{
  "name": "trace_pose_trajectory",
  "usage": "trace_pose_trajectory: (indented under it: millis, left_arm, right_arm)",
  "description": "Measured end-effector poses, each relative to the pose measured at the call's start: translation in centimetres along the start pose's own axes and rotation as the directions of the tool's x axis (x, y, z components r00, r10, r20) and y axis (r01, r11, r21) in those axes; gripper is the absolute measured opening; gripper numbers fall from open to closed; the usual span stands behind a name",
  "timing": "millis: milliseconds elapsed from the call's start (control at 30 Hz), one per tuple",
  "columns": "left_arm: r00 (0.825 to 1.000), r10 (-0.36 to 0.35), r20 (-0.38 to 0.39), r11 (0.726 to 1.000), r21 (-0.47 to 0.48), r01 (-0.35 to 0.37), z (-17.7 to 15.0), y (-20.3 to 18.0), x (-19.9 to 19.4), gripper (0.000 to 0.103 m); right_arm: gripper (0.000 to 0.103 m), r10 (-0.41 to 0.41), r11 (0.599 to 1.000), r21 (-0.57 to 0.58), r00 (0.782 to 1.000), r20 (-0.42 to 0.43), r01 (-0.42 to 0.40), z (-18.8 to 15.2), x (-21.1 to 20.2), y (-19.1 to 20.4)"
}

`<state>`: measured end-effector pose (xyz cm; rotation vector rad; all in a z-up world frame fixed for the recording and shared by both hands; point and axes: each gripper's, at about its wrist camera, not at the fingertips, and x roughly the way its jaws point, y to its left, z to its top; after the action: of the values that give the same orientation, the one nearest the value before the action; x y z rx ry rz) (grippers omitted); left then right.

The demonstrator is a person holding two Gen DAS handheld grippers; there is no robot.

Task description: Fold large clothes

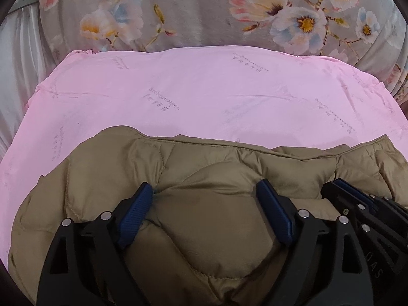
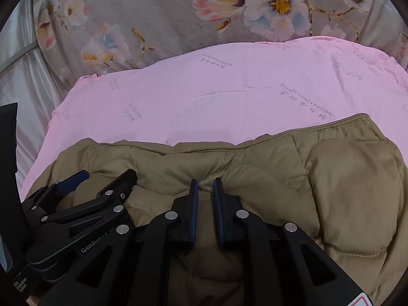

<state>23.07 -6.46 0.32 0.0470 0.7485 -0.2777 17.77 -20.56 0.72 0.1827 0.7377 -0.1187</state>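
Jacket: my tan quilted puffer jacket (image 1: 204,204) lies bunched on the pink sheet (image 1: 204,97), at the near edge of the bed, its stitched hem running across the far side of the heap.
Left gripper: my left gripper (image 1: 205,193) has its fingers spread wide, the blue pads (image 1: 135,214) pressed down into a puffy panel of the jacket, one on either side of the bulge, clamping nothing.
Right gripper: my right gripper (image 2: 205,186) has its fingers drawn close together, with a narrow fold of jacket fabric pinched up between the blue pads.
Spacing: my two grippers sit just beside each other on the jacket, left one to the left.
Behind: a grey floral blanket (image 1: 193,12) lies heaped past the sheet's far edge.
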Motion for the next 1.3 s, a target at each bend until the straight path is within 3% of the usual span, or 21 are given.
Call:
trace_pose_trajectory:
  millis: [1067,1133,1300]
  left_arm:
    - [0.999,0.051,-0.008,0.998,0.021,-0.051,-0.2,-0.6,0.7,0.085]
    - [0.999,0.045,-0.023,0.999,0.006,-0.045,-0.5,-0.1,-0.3,0.085]
    - [1.0,-0.008,-0.027,0.999,-0.039,0.007,-3.0,2.3,-5.2,0.088]
  right_arm:
    - [0.013,-0.025,1.0,-0.015,1.0,0.004,0.025,-0.4,0.7,0.1]
    - [0.013,-0.05,0.999,-0.019,0.999,-0.001,0.05,-0.5,-0.5,0.6]
    - [0.018,0.024,0.997,-0.067,1.0,0.02,-0.023,-2.9,-5.4,3.1]
